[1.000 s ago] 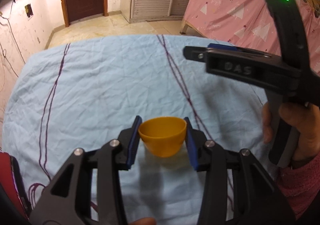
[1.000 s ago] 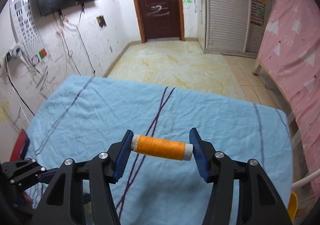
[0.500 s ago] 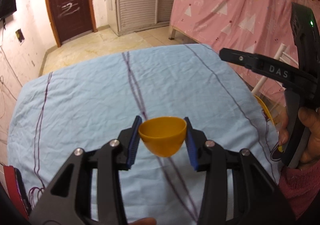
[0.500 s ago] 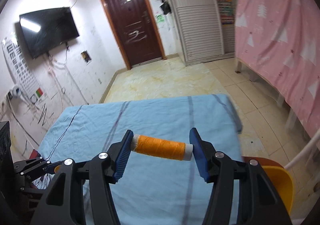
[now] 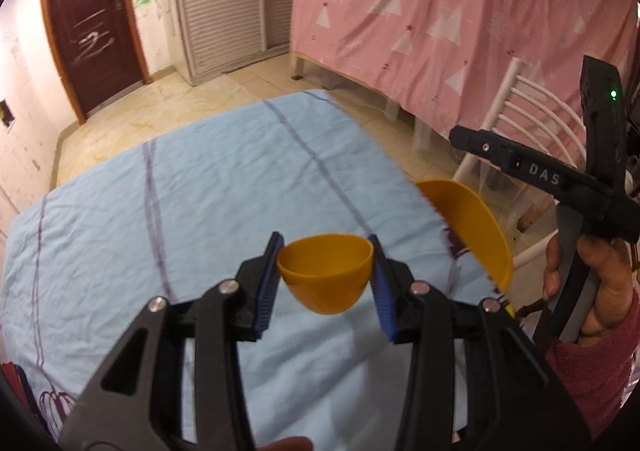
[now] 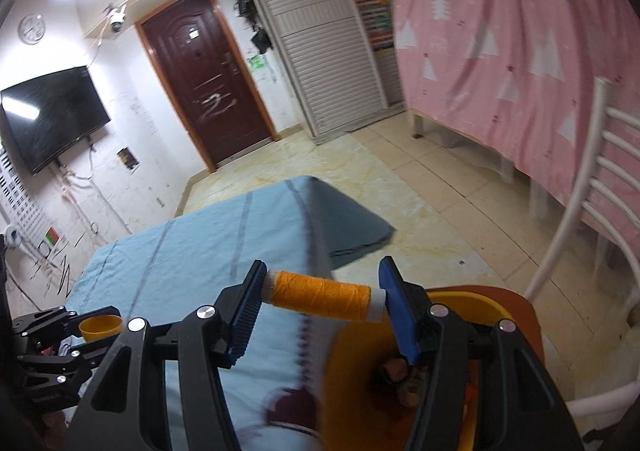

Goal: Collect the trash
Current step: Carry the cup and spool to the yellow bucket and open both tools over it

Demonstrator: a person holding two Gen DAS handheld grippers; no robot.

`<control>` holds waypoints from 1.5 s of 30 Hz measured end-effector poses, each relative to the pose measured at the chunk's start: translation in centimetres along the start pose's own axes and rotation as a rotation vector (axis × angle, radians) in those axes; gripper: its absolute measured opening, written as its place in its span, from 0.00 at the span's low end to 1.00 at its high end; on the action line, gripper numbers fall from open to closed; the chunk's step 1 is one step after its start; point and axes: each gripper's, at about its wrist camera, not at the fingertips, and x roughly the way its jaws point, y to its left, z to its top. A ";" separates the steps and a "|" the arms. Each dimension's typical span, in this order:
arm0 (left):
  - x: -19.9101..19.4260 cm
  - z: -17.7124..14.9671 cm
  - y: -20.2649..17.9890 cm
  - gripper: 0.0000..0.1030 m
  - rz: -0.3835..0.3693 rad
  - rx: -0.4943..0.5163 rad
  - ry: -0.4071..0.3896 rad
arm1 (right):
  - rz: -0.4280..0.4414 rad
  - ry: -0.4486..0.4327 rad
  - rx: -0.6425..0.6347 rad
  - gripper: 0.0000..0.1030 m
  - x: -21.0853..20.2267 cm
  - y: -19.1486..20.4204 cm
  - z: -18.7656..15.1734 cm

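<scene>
My left gripper (image 5: 325, 279) is shut on a small orange cup (image 5: 326, 278) and holds it above the blue cloth of the table (image 5: 208, 191). My right gripper (image 6: 322, 294) is shut on an orange thread spool (image 6: 322, 294), held endwise over the table's right edge, just above a large yellow bin (image 6: 360, 371) that stands on a chair. The bin also shows in the left wrist view (image 5: 470, 223), to the right of the cup. The right gripper's body (image 5: 560, 187) shows there too. The left gripper with the cup shows in the right wrist view (image 6: 100, 327).
A white chair back (image 6: 592, 203) rises to the right of the bin. A pink curtained bed (image 5: 460, 23) stands behind it. Some items lie in the bin (image 6: 400, 375). A red object (image 5: 12, 379) lies at the table's near left.
Both grippers have swung to the right with their loads. The right gripper has moved from over the table to above the yellow bin. The bin has come into the left wrist view.
</scene>
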 end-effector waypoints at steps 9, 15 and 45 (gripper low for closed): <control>1.2 1.3 -5.0 0.39 -0.023 0.071 0.016 | -0.028 -0.001 0.048 0.50 -0.8 -4.5 -1.9; 2.1 2.9 -7.3 0.39 -0.078 0.053 0.015 | -0.052 0.025 0.000 0.50 -0.4 -5.6 -3.4; 5.1 4.0 -8.8 0.90 -0.266 -0.031 0.045 | -0.022 -0.050 0.146 0.74 -1.8 -9.7 -4.5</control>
